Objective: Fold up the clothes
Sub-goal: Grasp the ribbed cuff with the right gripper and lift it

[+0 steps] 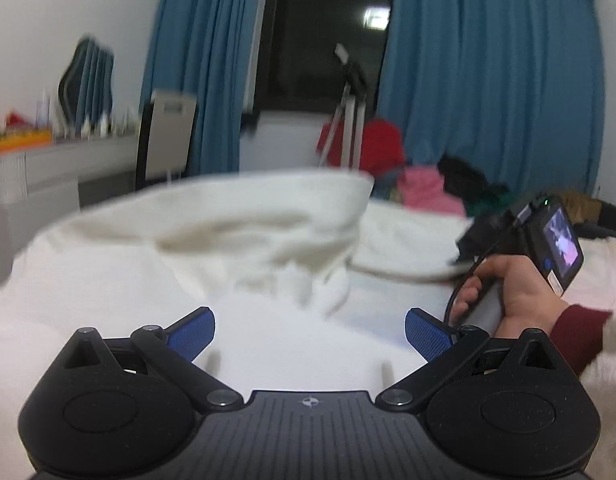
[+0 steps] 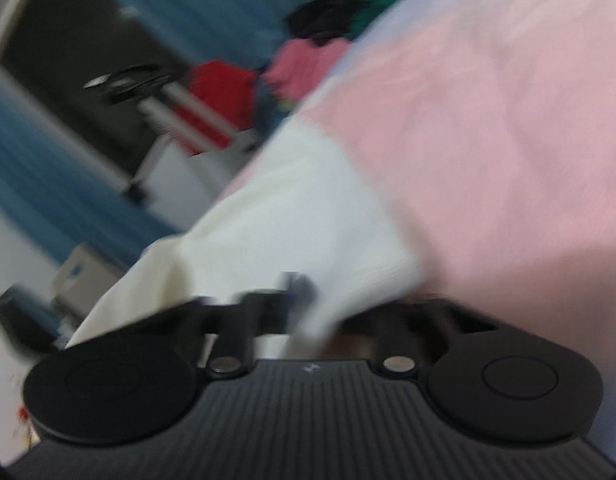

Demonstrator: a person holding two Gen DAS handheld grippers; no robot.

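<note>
A: Where's the white garment (image 1: 236, 240)?
B: Bunched on the pink bedding (image 2: 508, 120), just ahead of the left gripper (image 1: 310, 334), whose jaws stand apart and empty, likely ready to take an edge.
A: Right gripper (image 2: 296, 300)?
B: Blurred; jaws together, apparently pinching white cloth to lift a fold.

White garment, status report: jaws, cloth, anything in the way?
Left gripper jaws open, empty. Right gripper jaws shut on white garment. Garment rumpled on bed, unfolded. Nothing blocking.
</note>
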